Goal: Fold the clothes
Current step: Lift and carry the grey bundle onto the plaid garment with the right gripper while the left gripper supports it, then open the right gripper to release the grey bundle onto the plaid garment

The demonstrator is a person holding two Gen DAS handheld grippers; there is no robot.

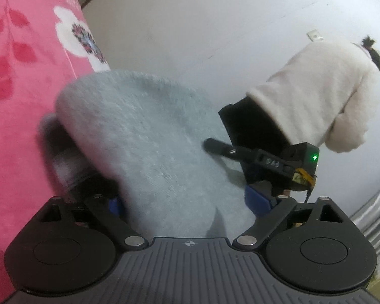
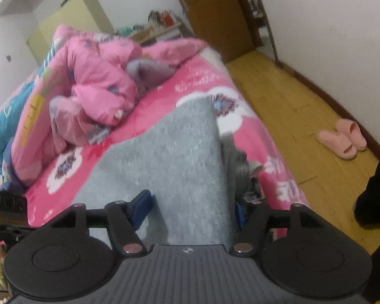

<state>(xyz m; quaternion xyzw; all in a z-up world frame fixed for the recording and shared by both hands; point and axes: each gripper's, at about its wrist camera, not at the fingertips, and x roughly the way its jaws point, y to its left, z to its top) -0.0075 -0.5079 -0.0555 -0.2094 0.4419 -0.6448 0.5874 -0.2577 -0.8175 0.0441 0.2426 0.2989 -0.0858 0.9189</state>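
Note:
A fuzzy pale grey-blue garment [image 1: 144, 131] lies folded on the pink flowered bed cover [image 1: 17, 76]. It runs up between the blue pads of my left gripper [image 1: 186, 202], whose jaws stand wide and do not visibly press on it. One black finger [image 1: 215, 148] of the other gripper rests at the garment's right edge. In the right wrist view the same garment [image 2: 179, 152] shows as a long grey fold between the pads of my right gripper [image 2: 191, 212]. That gripper is open, with a gap beside its left pad.
A person in a white fleece top [image 1: 316, 96] bends over at the right. Crumpled pink quilted clothes [image 2: 98, 81] are piled at the back of the bed cover [image 2: 200, 81]. Pink slippers [image 2: 342, 139] lie on the yellow floor [image 2: 278, 101] right of the bed.

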